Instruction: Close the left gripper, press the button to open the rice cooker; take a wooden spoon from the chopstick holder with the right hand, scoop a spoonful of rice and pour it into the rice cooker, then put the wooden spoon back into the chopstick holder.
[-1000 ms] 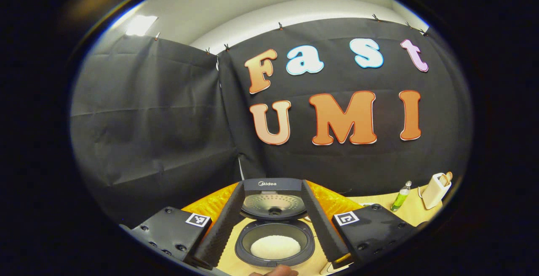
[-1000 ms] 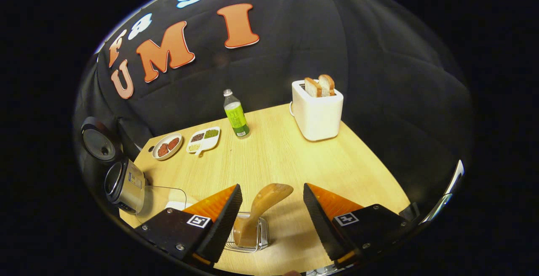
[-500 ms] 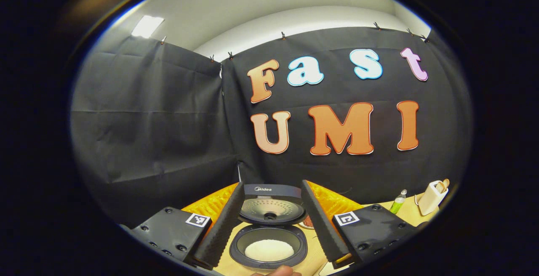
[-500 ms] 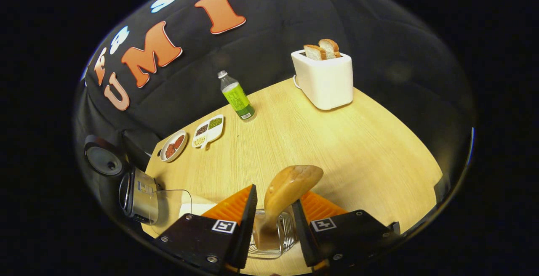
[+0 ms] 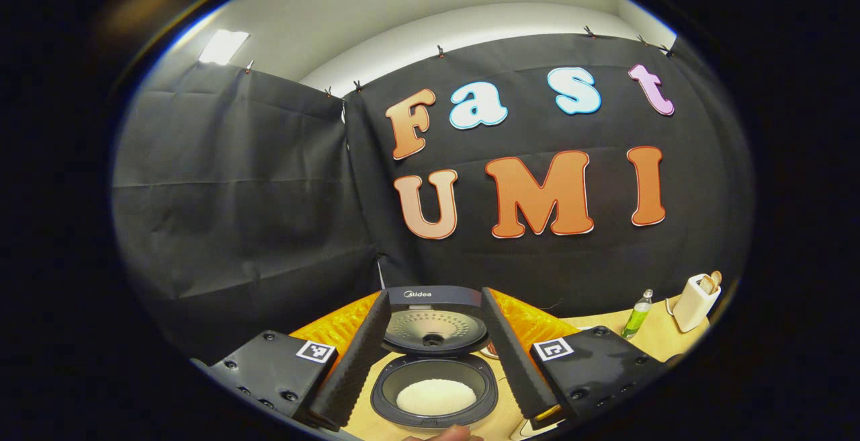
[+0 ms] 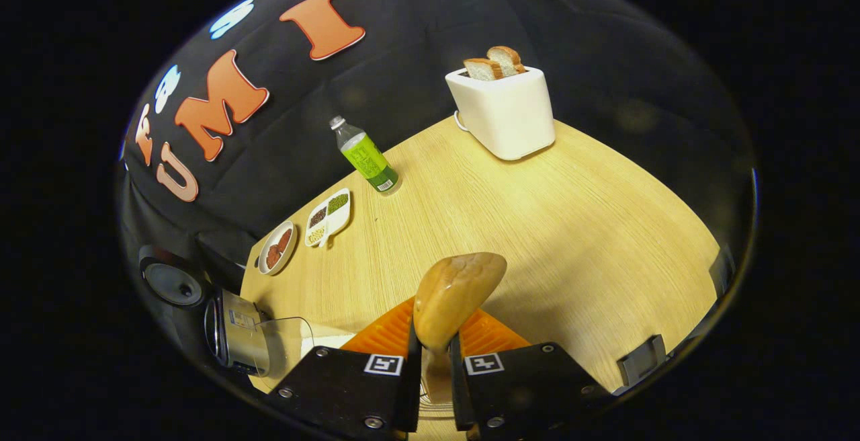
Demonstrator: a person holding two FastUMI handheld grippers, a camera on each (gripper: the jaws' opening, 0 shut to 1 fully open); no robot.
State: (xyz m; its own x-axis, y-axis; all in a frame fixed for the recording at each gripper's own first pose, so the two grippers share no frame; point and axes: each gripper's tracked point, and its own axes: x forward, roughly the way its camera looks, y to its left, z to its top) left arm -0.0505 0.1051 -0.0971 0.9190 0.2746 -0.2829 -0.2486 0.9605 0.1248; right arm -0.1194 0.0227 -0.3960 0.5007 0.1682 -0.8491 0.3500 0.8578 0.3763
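The rice cooker (image 5: 433, 387) stands open in the left gripper view, its lid (image 5: 433, 323) raised and white rice (image 5: 437, 395) in the pot. My left gripper (image 5: 435, 296) hangs open above it, one finger on each side, holding nothing. In the right gripper view my right gripper (image 6: 433, 350) is shut on the handle of the wooden spoon (image 6: 457, 290), whose bowl sticks up above the fingers. The chopstick holder (image 6: 424, 395) is mostly hidden below them. The rice cooker (image 6: 235, 333) appears far left, beside a clear container (image 6: 289, 340).
On the wooden table (image 6: 537, 226) stand a white toaster (image 6: 504, 111) with bread, a green bottle (image 6: 366, 158), a divided dish (image 6: 329, 216) of grains and a small plate (image 6: 277, 247). A fingertip (image 5: 443, 434) shows at the lower edge of the left gripper view.
My right gripper came down over the spoon and its fingers went from wide open to shut on the handle. The left gripper only bobbed slightly and stayed open.
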